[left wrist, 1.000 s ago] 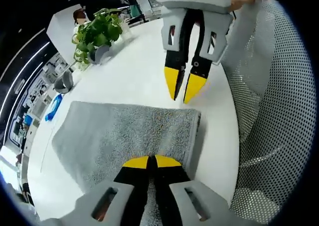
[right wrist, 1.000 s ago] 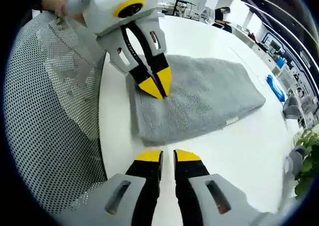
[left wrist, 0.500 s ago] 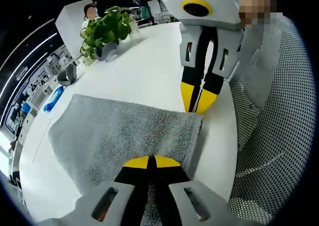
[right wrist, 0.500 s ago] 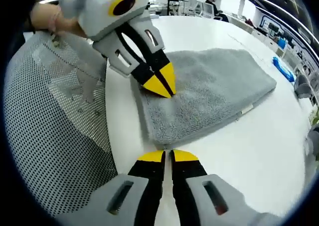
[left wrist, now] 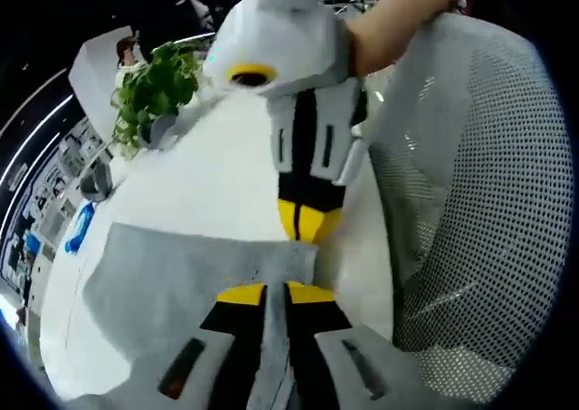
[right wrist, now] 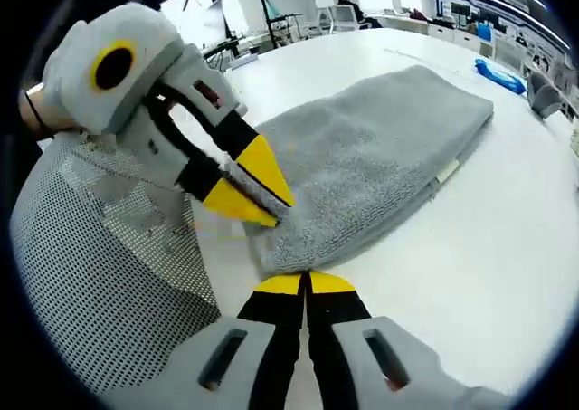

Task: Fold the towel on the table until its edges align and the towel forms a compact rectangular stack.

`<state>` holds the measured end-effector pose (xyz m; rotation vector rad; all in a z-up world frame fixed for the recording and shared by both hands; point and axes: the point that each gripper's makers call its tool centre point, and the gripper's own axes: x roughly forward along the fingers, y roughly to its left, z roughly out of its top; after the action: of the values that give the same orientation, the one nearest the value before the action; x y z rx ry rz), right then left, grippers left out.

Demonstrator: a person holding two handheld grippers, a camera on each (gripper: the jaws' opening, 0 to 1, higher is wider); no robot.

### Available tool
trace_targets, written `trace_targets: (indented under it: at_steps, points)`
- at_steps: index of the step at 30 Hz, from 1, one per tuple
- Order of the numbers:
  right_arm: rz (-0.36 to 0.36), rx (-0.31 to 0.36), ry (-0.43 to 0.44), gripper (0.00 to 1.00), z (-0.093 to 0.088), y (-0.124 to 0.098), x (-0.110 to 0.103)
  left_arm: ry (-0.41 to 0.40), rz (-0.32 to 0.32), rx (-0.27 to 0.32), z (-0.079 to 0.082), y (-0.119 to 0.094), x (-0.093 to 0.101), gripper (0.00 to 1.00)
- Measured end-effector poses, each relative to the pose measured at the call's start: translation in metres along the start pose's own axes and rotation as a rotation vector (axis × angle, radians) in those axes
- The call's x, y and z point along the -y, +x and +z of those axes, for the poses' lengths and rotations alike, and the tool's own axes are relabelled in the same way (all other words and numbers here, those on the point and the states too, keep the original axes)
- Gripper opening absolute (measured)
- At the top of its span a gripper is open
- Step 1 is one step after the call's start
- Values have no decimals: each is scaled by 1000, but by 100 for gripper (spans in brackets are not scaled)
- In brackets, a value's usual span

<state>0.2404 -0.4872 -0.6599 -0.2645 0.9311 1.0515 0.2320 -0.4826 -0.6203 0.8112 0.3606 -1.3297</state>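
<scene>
Towel (right wrist: pixel 380 161), soft, limp and light, was seen folded on the desk (right wrist: pixel 470 274), each near corner pinched by a closed tool, left (left wrist: pixel 274 293) and right (right wrist: pixel 308 284), a sound hold.

The towel (right wrist: pixel 380 170) lies on the surface (right wrist: pixel 470 274), its near corner just beside the edge next to the mesh chair (right wrist: pixel 99 283). The left gripper (right wrist: pixel 258 197) and right gripper (right wrist: pixel 306 285) meet at that corner. A plant (left wrist: pixel 156 91) stands near the far edge, well apart from the towel. A small item (left wrist: pixel 78 229) lies by the side edge, beyond the towel.
</scene>
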Motion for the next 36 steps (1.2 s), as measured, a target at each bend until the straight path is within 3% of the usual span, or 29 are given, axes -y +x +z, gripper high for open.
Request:
trace_targets:
  at_steps: [1,2,3,5,6,9,10,14,18,19,21,24,29,32,36]
  points:
    - [4,4,10,0,1,1,-1,-19,-19,19,4,2,6,35]
    - [7,9,15,0,2,1,-2,-53,-46,-7,1,4,13,40]
    - [16,24,29,0,5,1,-3,-32,-87,-59,-7,7,18,38]
    - [23,52,44,0,11,-1,-4,-22,-51,-152,-25,10,11,21]
    - [28,71,48,0,15,-2,-5,-21,-43,-139,-26,13,9,18]
    - [45,131,73,0,27,-4,-8,-180,-9,-124,-33,14,0,18]
    - [58,154,90,0,31,-5,-10,-192,-8,-120,-32,14,-1,18]
    - [64,185,106,0,37,-8,-10,-130,20,-124,-31,18,-3,17]
    - [28,204,87,0,41,-13,-3,-145,29,-150,-34,18,-5,12]
    - [-18,183,12,0,39,-15,3,-157,31,-145,-33,17,-7,8]
    - [-62,140,-114,0,36,-16,5,-274,32,-124,-31,14,-10,5]
    - [-89,107,-265,3,36,-17,-1,-397,31,-101,-33,11,-14,4]
    - [-171,41,-553,18,37,-16,-3,-422,27,-70,-29,4,-19,4]
    - [-178,-25,-710,21,33,-10,-6,-454,24,-48,-24,1,-22,4]
    - [-220,-78,-994,26,41,-1,-8,-487,13,-19,-19,-3,-25,4]
